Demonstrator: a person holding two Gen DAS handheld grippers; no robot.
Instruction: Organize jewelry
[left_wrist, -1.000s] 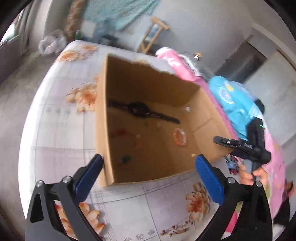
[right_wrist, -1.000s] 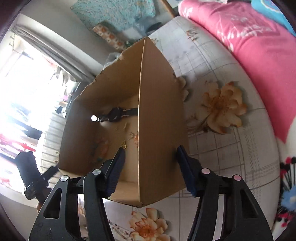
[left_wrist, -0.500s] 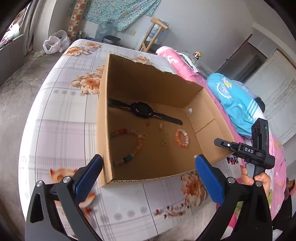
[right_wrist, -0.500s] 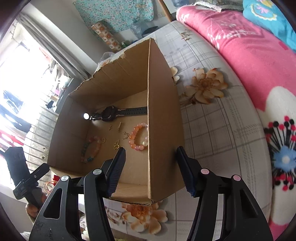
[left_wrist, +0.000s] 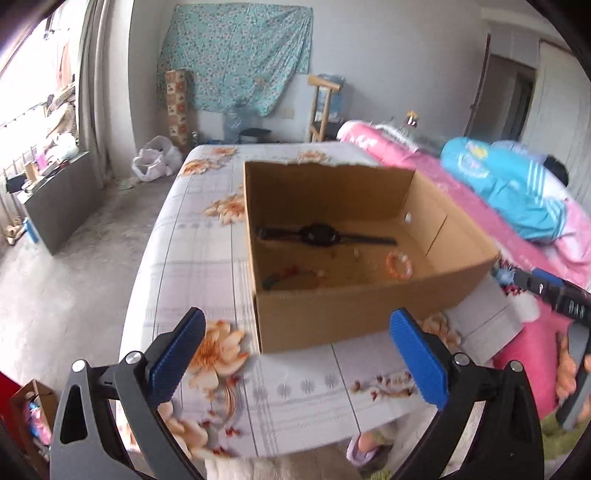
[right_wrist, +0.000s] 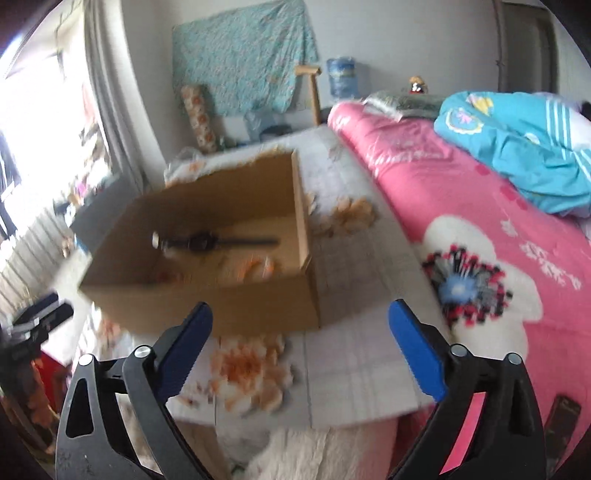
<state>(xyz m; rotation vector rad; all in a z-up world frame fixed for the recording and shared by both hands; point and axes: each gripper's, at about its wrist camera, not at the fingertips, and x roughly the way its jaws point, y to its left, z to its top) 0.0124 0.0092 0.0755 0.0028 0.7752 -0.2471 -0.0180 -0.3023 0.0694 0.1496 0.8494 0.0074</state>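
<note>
My left tool (left_wrist: 295, 354) and right tool (right_wrist: 299, 343) both gape empty; the right's jaws have just been opening. The cardboard box (left_wrist: 354, 317) sits on the floral desk (left_wrist: 199, 254), holding a black watch (left_wrist: 317, 234) and, seemingly, blurred bead bracelets (left_wrist: 399, 265).

Pink quilt (right_wrist: 424, 192), blue jacket (right_wrist: 517, 147)
</note>
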